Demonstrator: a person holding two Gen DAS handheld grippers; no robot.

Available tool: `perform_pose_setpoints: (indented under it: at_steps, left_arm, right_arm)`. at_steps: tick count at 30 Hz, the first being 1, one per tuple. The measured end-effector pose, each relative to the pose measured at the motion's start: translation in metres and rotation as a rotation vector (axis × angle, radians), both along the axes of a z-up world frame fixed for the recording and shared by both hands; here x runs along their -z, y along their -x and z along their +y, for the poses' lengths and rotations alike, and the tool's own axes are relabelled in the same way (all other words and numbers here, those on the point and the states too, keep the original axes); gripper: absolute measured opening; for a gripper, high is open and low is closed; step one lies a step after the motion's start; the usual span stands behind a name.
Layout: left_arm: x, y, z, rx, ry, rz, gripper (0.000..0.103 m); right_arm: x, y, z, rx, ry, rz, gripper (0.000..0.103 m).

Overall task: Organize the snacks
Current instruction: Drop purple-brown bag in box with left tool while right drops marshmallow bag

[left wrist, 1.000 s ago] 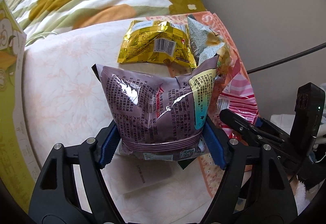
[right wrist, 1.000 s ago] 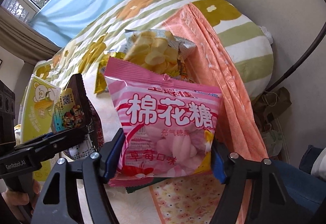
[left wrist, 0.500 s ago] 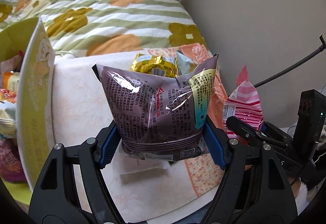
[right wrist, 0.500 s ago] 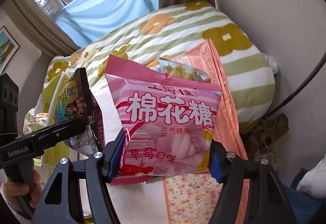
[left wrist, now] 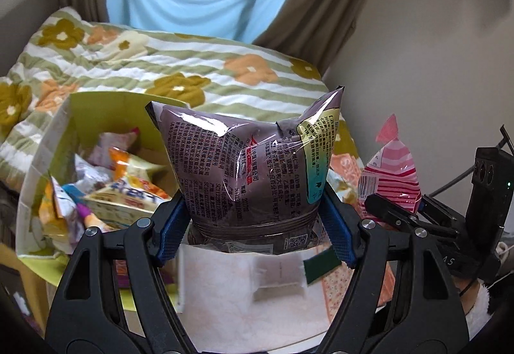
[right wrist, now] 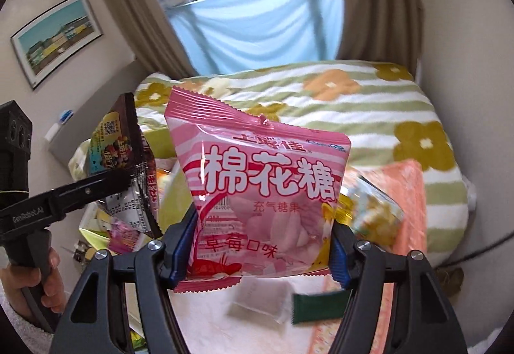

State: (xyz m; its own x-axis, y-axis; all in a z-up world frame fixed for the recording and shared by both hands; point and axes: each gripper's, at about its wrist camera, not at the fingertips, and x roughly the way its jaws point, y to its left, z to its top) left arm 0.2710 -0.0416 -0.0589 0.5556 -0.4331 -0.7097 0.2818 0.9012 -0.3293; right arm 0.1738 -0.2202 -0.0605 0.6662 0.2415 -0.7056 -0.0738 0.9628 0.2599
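My left gripper (left wrist: 253, 231) is shut on a dark purple snack bag (left wrist: 250, 170) and holds it upright above the table. My right gripper (right wrist: 257, 252) is shut on a pink marshmallow bag (right wrist: 263, 193), also raised. The pink bag also shows in the left wrist view (left wrist: 390, 180), to the right of the purple bag. The purple bag shows in the right wrist view (right wrist: 128, 158), at the left. A yellow-green box (left wrist: 80, 116) holding several snack packs stands at the left of the table.
A chips bag (right wrist: 372, 212) and a dark green packet (right wrist: 316, 305) lie on the white and floral tablecloth (left wrist: 257, 305). A small clear sachet (right wrist: 257, 301) lies beside the packet. A bed with a flowered striped blanket (left wrist: 160, 64) lies behind.
Both grippers have lifted their bags and tilted up. The views now take in the window and the open box at the left. The yellow packet has dropped out of the left view.
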Motion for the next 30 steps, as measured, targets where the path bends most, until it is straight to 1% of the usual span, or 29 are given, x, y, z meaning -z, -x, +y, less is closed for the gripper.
perform_pose_setpoints:
  at_steps: [4, 9, 12, 15, 20, 23, 26, 28, 30]
  left_arm:
    - [-0.01, -0.02, 0.049, -0.058, 0.001, -0.008, 0.073]
    - [-0.005, -0.059, 0.105, -0.099, -0.017, 0.018, 0.073]
    - [0.008, -0.087, 0.137, -0.107, -0.043, 0.054, 0.073]
    - [0.027, -0.115, 0.161, -0.098, -0.078, 0.095, 0.073]
    - [0.067, -0.156, 0.179, -0.049, -0.137, 0.161, 0.073]
    - [0.087, -0.171, 0.18, -0.018, -0.171, 0.199, 0.074]
    - [0.098, -0.175, 0.177, 0.014, -0.224, 0.209, 0.084]
    - [0.103, -0.175, 0.177, 0.018, -0.242, 0.211, 0.102]
    - [0.105, -0.173, 0.18, 0.027, -0.223, 0.218, 0.103]
  right_arm:
    - [-0.008, -0.032, 0.043, -0.074, 0.005, -0.018, 0.064]
    - [-0.01, -0.079, 0.1, -0.121, -0.008, -0.014, 0.064]
    - [-0.005, -0.104, 0.13, -0.13, -0.011, 0.009, 0.064]
    - [0.005, -0.127, 0.156, -0.13, -0.005, 0.037, 0.064]
    - [0.026, -0.159, 0.187, -0.102, 0.019, 0.091, 0.064]
    - [0.036, -0.171, 0.192, -0.072, 0.026, 0.12, 0.064]
    - [0.043, -0.177, 0.193, -0.036, 0.022, 0.142, 0.064]
    - [0.045, -0.179, 0.192, -0.019, 0.026, 0.156, 0.064]
    - [0.049, -0.178, 0.193, -0.008, 0.027, 0.173, 0.064]
